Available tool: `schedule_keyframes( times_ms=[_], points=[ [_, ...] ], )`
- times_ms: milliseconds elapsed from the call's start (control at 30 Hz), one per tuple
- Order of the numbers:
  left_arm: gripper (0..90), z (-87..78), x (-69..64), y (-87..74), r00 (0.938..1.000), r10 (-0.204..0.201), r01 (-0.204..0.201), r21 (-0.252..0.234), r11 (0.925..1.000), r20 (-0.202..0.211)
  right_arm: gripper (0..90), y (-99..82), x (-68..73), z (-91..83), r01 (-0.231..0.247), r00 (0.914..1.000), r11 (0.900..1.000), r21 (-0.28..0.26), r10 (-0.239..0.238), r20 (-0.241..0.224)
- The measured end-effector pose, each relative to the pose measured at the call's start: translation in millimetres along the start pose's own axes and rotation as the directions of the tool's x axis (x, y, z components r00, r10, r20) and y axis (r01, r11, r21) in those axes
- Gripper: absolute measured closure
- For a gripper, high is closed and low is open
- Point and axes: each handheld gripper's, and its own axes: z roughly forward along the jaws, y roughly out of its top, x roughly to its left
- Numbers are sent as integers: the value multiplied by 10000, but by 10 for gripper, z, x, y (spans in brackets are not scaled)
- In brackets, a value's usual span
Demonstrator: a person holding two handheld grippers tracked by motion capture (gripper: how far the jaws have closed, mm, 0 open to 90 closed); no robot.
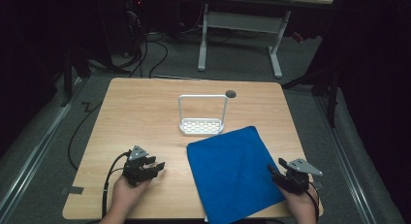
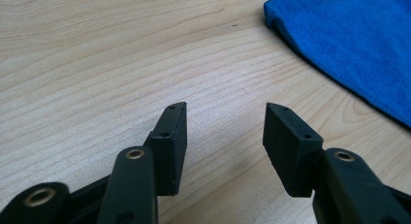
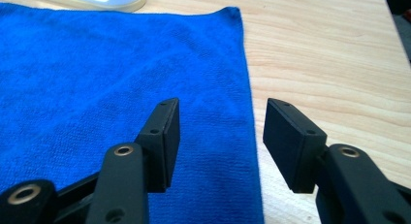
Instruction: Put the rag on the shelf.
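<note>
**Taking hold of the blue cloth's right edge**

Nearest the person, the right tongs (image 3: 220, 112) stand parted and empty, one jaw over the blue cloth (image 3: 121, 78) and the other over bare bench (image 3: 329, 54), so the cloth's right edge runs between them. To do this well, I judge the tongs should come low enough to catch the hem itself, bite a little inside the edge, and close fully before lifting, since thin fabric slips from a shallow pinch. The left tongs (image 2: 225, 107) are also parted and hold nothing, over bare wood with the cloth's near-left corner just ahead.

The cloth (image 1: 232, 168) is bright blue, finely napped, and lies flat and nearly smooth on the bench's right half, its near edge reaching the bench edge. Beyond its far edge, just beside it, stands a white rack (image 1: 202, 123) with a tall hoop handle.
</note>
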Motion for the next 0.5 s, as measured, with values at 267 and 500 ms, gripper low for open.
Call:
schedule_keyframes(
  times_ms=[267,500],
  points=[
    [526,-12,-33,12,9998,201,-201,-81,9998,69,494,-7,-43,-29,-109,9998,9999,-63,110,157],
    [519,24,-114,7,9995,216,-217,18,9998,222,553,35,-54,-32,-166,9993,9997,-178,172,332]
  ],
)
